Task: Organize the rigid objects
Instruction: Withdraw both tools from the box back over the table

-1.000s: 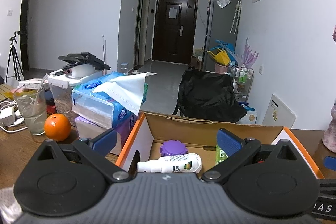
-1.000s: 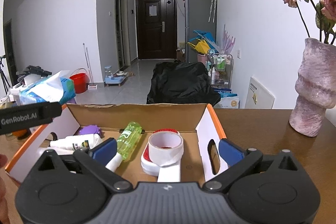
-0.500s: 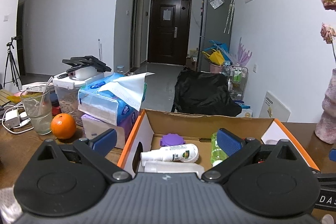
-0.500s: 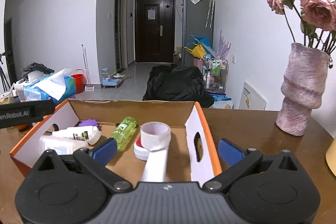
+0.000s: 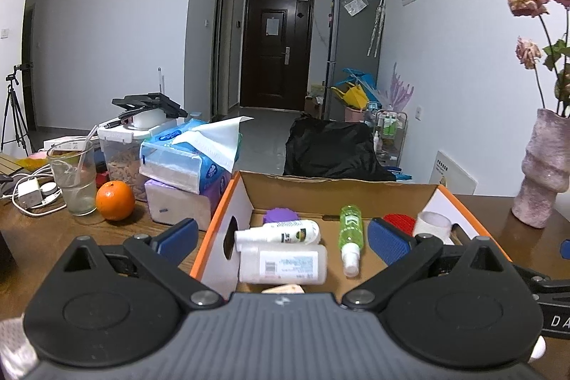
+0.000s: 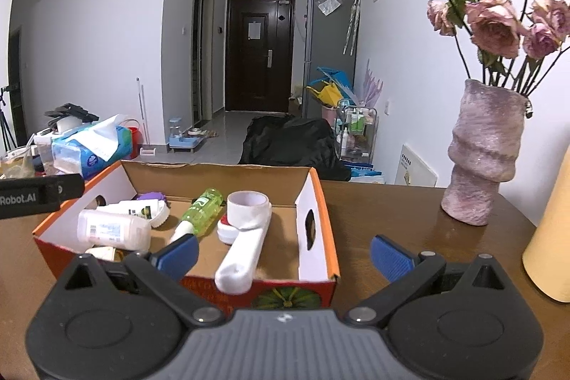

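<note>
We see a cardboard box (image 6: 313,198) on a glossy wood table (image 6: 409,219), smooth plastic bottles (image 5: 283,263), and a rough vase (image 6: 486,155).

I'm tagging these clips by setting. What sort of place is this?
Most likely a lived-in flat: a brown wooden table looks down a hallway to a dark front door, beside a grey fridge. A pink textured vase of dried roses and a blue tissue pack suit a home.

White walls (image 5: 124,34); dark door (image 5: 276,48) — grey fridge (image 6: 329,56)
</note>
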The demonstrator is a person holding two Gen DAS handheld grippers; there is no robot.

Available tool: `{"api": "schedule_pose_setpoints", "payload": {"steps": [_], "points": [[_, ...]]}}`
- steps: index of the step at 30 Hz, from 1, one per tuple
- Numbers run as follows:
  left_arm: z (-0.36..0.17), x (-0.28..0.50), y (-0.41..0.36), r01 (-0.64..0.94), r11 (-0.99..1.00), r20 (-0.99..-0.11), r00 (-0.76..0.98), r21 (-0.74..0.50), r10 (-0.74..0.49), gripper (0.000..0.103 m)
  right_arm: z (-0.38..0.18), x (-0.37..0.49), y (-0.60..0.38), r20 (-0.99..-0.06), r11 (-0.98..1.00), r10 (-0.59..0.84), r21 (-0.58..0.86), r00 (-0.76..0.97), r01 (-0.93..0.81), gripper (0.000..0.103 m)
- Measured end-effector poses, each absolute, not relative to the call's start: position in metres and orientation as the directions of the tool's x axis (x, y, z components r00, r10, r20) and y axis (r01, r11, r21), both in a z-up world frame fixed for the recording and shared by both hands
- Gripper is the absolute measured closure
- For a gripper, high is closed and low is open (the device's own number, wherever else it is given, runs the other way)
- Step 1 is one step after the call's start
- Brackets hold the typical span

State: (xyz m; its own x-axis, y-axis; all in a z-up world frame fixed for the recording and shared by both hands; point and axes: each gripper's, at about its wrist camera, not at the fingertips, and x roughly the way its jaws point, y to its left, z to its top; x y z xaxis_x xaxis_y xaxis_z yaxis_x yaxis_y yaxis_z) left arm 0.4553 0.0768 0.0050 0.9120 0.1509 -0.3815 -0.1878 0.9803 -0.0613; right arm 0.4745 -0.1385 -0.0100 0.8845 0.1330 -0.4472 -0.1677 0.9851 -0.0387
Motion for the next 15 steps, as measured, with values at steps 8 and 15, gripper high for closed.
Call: {"api": "schedule_pose_setpoints", "payload": {"steps": [8,15], "points": [[0.008,0.426,0.062,-0.161,0.985,-0.38,0.917,-0.065,0.125,0.0,-0.006,0.441,-0.149,-0.436,0.985,0.128,-0.049,0.891,-0.165,0.0],[0.009,0.399,0.049,-0.135,0.989,-0.381,0.919,-0.062,0.101,0.0,-0.007,0.415,-0.158,-0.44,0.987,0.111,-0.058,0.891,-0.152,0.0]]}}
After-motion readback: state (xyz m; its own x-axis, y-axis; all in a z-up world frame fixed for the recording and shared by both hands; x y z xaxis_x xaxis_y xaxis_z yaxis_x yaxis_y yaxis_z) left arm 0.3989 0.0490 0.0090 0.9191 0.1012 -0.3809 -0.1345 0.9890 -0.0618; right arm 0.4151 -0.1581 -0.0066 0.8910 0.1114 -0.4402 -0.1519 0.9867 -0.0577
